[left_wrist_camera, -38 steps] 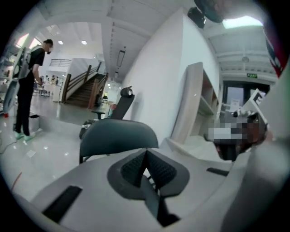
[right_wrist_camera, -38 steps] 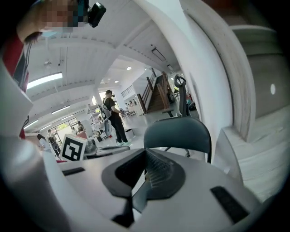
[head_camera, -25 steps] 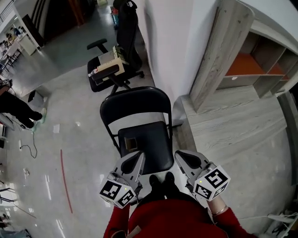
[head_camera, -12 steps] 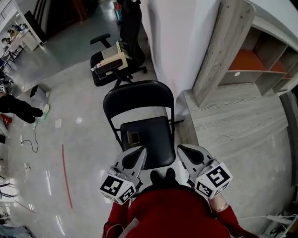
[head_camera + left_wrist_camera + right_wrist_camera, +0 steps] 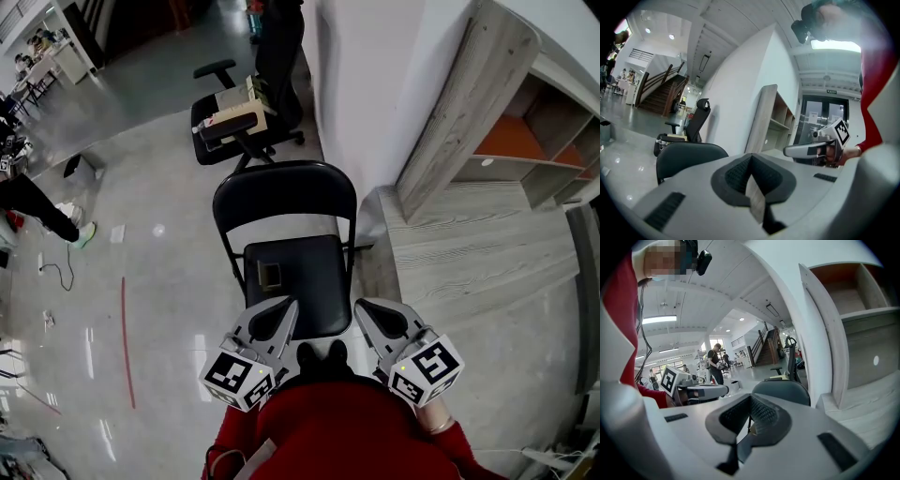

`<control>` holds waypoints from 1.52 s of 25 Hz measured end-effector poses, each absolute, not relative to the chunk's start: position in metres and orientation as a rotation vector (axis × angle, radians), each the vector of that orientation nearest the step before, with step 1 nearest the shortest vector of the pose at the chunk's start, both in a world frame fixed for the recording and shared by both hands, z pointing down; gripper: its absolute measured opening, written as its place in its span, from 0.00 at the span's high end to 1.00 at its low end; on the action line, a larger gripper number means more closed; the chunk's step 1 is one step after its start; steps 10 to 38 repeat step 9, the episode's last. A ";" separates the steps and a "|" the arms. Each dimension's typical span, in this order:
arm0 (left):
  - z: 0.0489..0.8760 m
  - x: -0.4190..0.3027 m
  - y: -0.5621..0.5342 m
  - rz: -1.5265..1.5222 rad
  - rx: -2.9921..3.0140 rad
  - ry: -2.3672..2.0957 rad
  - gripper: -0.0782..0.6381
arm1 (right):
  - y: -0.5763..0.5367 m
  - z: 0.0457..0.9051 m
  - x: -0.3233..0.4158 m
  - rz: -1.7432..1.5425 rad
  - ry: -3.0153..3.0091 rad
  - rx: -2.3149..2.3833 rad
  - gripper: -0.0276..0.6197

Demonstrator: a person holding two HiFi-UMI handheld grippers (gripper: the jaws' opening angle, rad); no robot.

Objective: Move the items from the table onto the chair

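Note:
A black folding chair point(image 5: 291, 281) stands right in front of me, with a small flat dark item point(image 5: 270, 275) lying on the left part of its seat. My left gripper point(image 5: 287, 308) is shut and empty, its tip over the seat's front left edge. My right gripper point(image 5: 362, 310) is also shut and empty, just off the seat's front right corner. In the left gripper view the chair's back point(image 5: 689, 155) shows behind the closed jaws, and the right gripper point(image 5: 808, 150) is off to the side. The right gripper view shows the chair's back point(image 5: 782, 389) and the left gripper point(image 5: 701, 391).
An office chair point(image 5: 234, 122) loaded with boxes stands behind the folding chair. A white wall point(image 5: 375, 84) and a grey wooden shelf unit point(image 5: 525, 141) with a low wood-grain platform point(image 5: 469, 244) are to the right. A person point(image 5: 37, 202) stands far left on the glossy floor.
The head view has drifted slightly, so the chair sits a little higher and more to the right in the picture. Both grippers stay shut in front of my body. The item on the seat has not moved.

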State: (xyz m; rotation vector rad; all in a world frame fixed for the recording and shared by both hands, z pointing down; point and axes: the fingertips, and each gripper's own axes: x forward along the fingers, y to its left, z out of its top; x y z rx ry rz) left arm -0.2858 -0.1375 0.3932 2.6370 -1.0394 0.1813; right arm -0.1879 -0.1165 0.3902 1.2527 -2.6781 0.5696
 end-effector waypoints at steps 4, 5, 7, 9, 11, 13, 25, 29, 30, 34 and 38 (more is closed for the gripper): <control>0.394 -0.287 -0.136 0.191 2.622 -1.057 0.88 | -0.118 0.391 -0.190 0.580 -2.688 1.225 0.94; 0.395 -0.287 -0.135 0.192 2.617 -1.060 0.88 | -0.117 0.391 -0.190 0.580 -2.688 1.217 0.94; 0.396 -0.286 -0.134 0.193 2.606 -1.064 0.88 | -0.115 0.391 -0.190 0.574 -2.685 1.206 0.94; 0.397 -0.285 -0.133 0.192 2.596 -1.067 0.88 | -0.113 0.391 -0.190 0.567 -2.681 1.200 0.94; 0.397 -0.285 -0.133 0.192 2.596 -1.067 0.88 | -0.113 0.391 -0.190 0.567 -2.681 1.200 0.94; 0.397 -0.285 -0.133 0.192 2.596 -1.067 0.88 | -0.113 0.391 -0.190 0.567 -2.681 1.200 0.94; 0.397 -0.285 -0.133 0.192 2.596 -1.067 0.88 | -0.113 0.391 -0.190 0.567 -2.681 1.200 0.94; 0.397 -0.285 -0.133 0.192 2.596 -1.067 0.88 | -0.113 0.391 -0.190 0.567 -2.681 1.200 0.94; 0.397 -0.285 -0.133 0.192 2.596 -1.067 0.88 | -0.113 0.391 -0.190 0.567 -2.681 1.200 0.94; 0.397 -0.285 -0.133 0.192 2.596 -1.067 0.88 | -0.113 0.391 -0.190 0.567 -2.681 1.200 0.94; 0.397 -0.285 -0.133 0.192 2.596 -1.067 0.88 | -0.113 0.391 -0.190 0.567 -2.681 1.200 0.94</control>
